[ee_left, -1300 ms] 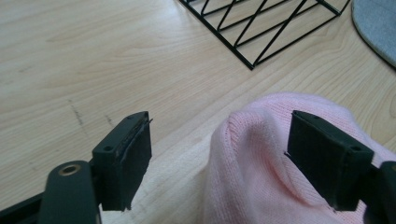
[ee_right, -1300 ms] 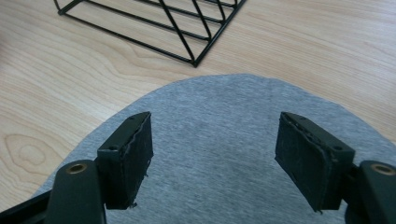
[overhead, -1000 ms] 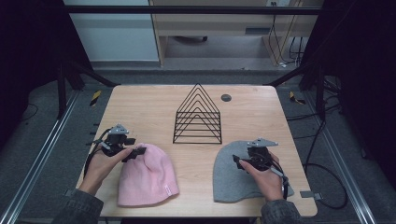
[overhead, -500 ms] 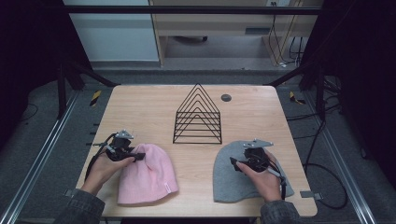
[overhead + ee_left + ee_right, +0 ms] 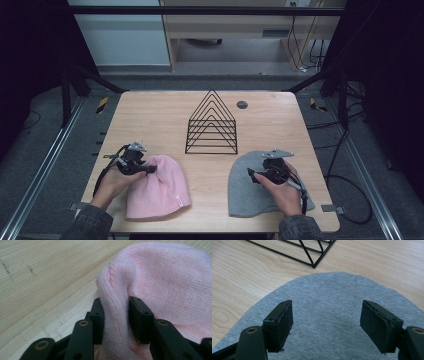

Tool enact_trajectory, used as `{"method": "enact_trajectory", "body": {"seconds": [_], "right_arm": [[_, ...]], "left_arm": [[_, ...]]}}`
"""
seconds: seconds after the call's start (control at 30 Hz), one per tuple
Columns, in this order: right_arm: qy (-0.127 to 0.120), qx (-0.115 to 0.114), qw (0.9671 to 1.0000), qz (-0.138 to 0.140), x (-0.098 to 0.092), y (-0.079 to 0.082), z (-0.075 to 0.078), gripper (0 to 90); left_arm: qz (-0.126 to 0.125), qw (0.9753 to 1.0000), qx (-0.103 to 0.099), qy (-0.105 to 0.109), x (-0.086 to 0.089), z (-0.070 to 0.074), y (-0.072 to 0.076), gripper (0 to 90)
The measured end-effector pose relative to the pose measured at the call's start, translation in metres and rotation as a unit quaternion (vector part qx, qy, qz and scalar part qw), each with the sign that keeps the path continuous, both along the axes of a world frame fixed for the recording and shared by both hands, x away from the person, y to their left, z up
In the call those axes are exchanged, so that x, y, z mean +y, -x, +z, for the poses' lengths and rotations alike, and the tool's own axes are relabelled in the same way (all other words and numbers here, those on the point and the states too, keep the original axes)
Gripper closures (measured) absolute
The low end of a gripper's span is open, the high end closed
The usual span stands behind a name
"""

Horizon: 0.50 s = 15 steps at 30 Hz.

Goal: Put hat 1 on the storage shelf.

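A pink hat (image 5: 159, 189) lies flat at the near left of the tabletop (image 5: 150, 112), its crown toward the far edge and its brim toward the near edge. A grey hat (image 5: 250, 187) lies the same way at the near right. A black wire rack (image 5: 212, 122) stands between and beyond them, at the middle of the tabletop.

The left tongs (image 5: 148, 170) are clamped on a raised fold of the pink hat (image 5: 160, 282) at its far left rim; the knit is pinched upright between the jaws. The right tongs (image 5: 252, 176) are held apart, low over the grey hat (image 5: 332, 305) near its crown, with cloth beneath both jaws and nothing gripped.

Each hat is nearest its own hand. Open tabletop is left toward the far edge on both sides of the rack, and little toward the near edge. A lift of the pink hat would probably be freest upward and toward the far left corner.
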State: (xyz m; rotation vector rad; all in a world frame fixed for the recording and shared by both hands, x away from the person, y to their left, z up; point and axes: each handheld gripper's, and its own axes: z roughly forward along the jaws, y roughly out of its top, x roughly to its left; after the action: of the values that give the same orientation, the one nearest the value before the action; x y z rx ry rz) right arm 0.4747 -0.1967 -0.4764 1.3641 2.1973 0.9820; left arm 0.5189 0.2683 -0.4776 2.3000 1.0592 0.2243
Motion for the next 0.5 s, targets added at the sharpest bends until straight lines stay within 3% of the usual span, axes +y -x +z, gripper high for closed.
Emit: {"method": "enact_trajectory", "body": {"seconds": [0.23,0.5], "right_arm": [[0.002,-0.001,1.0000,0.000,-0.0008,-0.0012,-0.0001,26.2],[-0.003,-0.004,1.0000,-0.002,-0.0007,-0.0007,0.0003,26.0]], "left_arm": [[0.007,0.9999,0.001,0.013,0.0017,0.0017,0.0006,76.2],[0.006,0.9996,-0.024,0.010,-0.0006,0.0096,0.0069,78.6]]}}
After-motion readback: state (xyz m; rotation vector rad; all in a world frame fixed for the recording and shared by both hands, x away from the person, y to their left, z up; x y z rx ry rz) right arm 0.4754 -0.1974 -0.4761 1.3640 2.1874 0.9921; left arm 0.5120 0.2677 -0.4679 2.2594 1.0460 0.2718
